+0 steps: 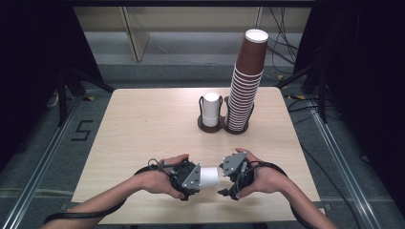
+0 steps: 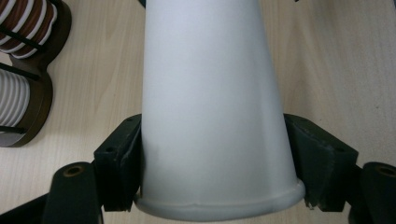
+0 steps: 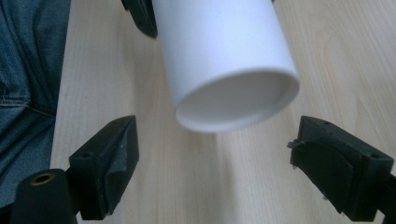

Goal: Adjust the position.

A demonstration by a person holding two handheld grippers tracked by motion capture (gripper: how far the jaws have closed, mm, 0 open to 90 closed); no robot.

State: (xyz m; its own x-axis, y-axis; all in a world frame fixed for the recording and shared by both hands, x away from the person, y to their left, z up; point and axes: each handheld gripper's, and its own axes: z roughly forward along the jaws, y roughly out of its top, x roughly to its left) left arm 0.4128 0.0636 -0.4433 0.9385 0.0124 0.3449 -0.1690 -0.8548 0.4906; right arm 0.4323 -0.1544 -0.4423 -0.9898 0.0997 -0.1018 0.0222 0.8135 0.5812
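A white paper cup (image 1: 208, 176) lies level above the table's near edge, between my two grippers. My left gripper (image 1: 198, 177) is shut on it: in the left gripper view both black jaws press the cup's (image 2: 210, 93) sides just above its rolled rim, which is slightly dented, and the left gripper (image 2: 215, 163) looks along it. The cup's narrow recessed base (image 3: 233, 100) points at my right gripper (image 3: 210, 154), whose jaws stand wide apart on either side without touching it. From above, the right gripper (image 1: 224, 178) sits just right of the cup.
A brown two-ring holder (image 1: 210, 126) stands at the table's far middle, with a short stack of white cups (image 1: 210, 109) and a tall leaning stack of brown cups (image 1: 246, 86). Both stacks (image 2: 23, 18) appear beyond the left gripper. Denim-clad legs (image 3: 23, 70) are beside the table edge.
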